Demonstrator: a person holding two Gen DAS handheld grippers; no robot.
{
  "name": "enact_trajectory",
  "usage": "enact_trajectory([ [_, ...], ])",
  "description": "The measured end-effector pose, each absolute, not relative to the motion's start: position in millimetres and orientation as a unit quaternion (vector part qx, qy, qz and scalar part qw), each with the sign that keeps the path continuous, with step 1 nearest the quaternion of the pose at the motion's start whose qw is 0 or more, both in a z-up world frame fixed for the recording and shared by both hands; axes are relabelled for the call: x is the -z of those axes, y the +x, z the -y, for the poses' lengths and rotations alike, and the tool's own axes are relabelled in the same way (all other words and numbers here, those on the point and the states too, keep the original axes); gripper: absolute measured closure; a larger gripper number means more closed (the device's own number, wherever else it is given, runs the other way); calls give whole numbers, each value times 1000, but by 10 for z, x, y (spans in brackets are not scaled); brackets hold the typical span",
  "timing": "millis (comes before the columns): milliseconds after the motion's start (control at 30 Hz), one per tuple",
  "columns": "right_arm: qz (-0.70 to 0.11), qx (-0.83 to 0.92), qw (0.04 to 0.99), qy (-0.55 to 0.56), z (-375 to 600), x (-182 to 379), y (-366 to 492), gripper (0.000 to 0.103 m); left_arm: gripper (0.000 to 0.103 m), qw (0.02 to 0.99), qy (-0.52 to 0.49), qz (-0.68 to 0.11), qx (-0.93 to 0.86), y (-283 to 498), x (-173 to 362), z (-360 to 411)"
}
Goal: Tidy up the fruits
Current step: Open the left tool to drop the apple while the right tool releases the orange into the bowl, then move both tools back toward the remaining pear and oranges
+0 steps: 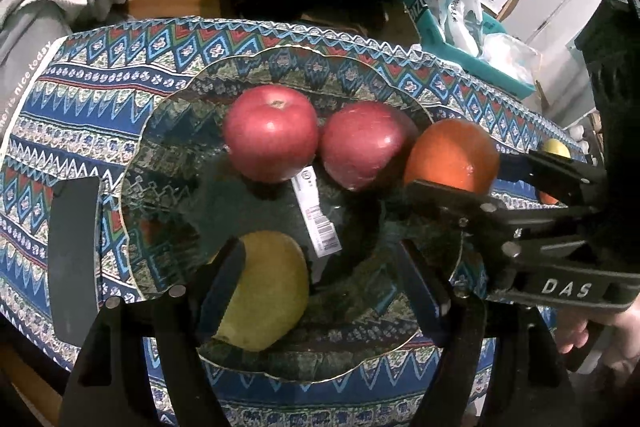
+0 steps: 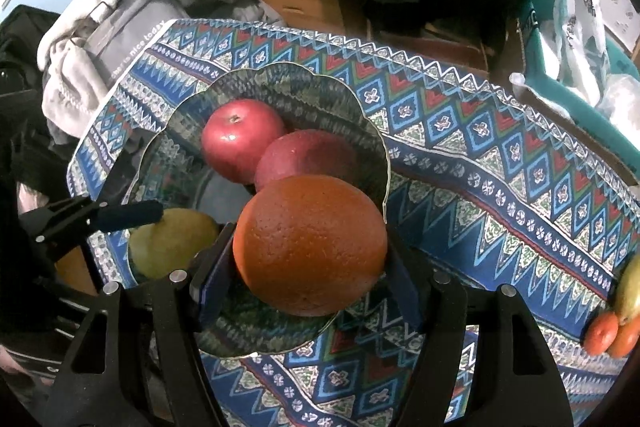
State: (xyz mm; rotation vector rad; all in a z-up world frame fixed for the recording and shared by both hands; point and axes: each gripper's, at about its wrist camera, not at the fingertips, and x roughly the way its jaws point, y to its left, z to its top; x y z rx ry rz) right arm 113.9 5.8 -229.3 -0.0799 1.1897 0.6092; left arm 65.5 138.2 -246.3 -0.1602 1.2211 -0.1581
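Observation:
A glass plate (image 1: 172, 147) sits on a patterned blue tablecloth (image 1: 80, 83). Two red apples (image 1: 270, 133) (image 1: 362, 145) lie in it side by side. A yellow pear (image 1: 268, 291) lies at the plate's near edge. My left gripper (image 1: 320, 275) is open, its left finger against the pear, its right finger well clear. My right gripper (image 2: 308, 267) is shut on an orange (image 2: 310, 243) and holds it over the plate's right rim (image 2: 386, 163), next to the apples (image 2: 240, 139). The orange also shows in the left wrist view (image 1: 452, 155).
More fruit lies at the cloth's right end: small oranges (image 2: 612, 335) and a yellow-green fruit (image 2: 630, 287). A dark flat object (image 1: 74, 255) lies left of the plate. Grey clothes (image 2: 120, 11) pile at the far left; a teal bin (image 1: 472, 55) with bags stands at the far right.

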Motion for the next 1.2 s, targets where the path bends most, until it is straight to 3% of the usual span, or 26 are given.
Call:
enact_trajectory([
  [700, -523, -279, 805, -7, 119, 1874, 1023, 32, 24, 820, -80, -562, 66, 514, 2222, -1433],
  [1200, -500, -239, 832, -34, 496, 1605, 806, 32, 24, 832, -60, -544, 91, 490, 1930, -1031],
])
